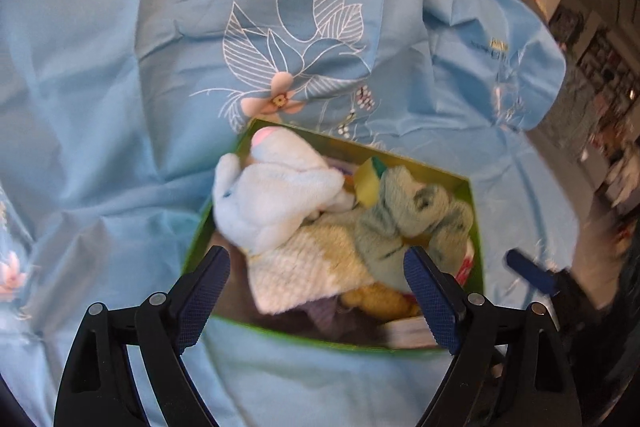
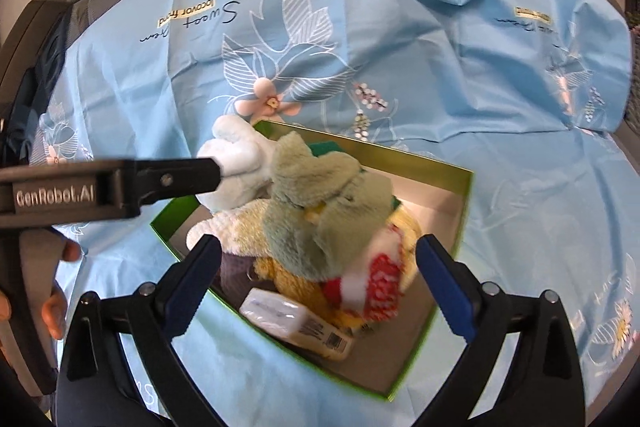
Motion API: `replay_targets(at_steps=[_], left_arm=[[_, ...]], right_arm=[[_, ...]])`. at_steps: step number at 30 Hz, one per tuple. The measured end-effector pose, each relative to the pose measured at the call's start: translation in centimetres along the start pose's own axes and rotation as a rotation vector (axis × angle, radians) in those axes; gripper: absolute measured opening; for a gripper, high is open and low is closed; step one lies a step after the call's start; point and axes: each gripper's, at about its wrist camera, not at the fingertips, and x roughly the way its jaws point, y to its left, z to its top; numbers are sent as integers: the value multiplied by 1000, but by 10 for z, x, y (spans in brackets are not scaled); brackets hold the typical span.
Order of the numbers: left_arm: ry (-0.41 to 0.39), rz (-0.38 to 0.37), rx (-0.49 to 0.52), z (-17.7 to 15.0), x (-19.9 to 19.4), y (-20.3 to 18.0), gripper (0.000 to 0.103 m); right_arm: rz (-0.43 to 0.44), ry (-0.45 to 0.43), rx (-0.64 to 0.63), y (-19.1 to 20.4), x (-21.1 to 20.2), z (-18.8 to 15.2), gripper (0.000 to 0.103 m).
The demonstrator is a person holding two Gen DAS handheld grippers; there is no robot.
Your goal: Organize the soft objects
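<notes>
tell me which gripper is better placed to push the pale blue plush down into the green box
Left, probably. The left gripper hangs open near the pale blue plush overhanging the green box; the right gripper faces other toys.

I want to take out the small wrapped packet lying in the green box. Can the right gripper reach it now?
Probably yes. The right gripper is open and empty just above the packet, which lies uncovered at the near edge of the green box. The plush toys are piled behind it, not on it.

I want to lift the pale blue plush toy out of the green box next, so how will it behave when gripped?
The pale blue plush toy looks fluffy and stuffed, so it will probably squash between the fingers and sag rather than stay stiff. It seems light for its bulk. It lies over the rim of the green box atop other soft items, so lifting it may drag neighbours along.
</notes>
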Motion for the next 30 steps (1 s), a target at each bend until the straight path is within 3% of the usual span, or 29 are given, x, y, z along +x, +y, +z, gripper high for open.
replay_targets(at_steps=[8, 10, 12, 14, 17, 30], left_arm=[[28, 25, 18, -24, -18, 1, 93], [36, 75, 16, -28, -22, 2, 100], [33, 107, 21, -34, -26, 2, 100], [40, 88, 12, -39, -31, 4, 100], [65, 66, -6, -43, -34, 7, 100], [103, 141, -18, -49, -42, 7, 100]], right_arm=[[-67, 36, 20, -3, -20, -11, 102], [-88, 46, 20, -1, -22, -13, 102], [-120, 68, 24, 0, -24, -15, 102], [-136, 84, 25, 2, -26, -17, 102], [-123, 90, 33, 3, -31, -19, 102], [-132, 152, 63, 9, -41, -21, 102]])
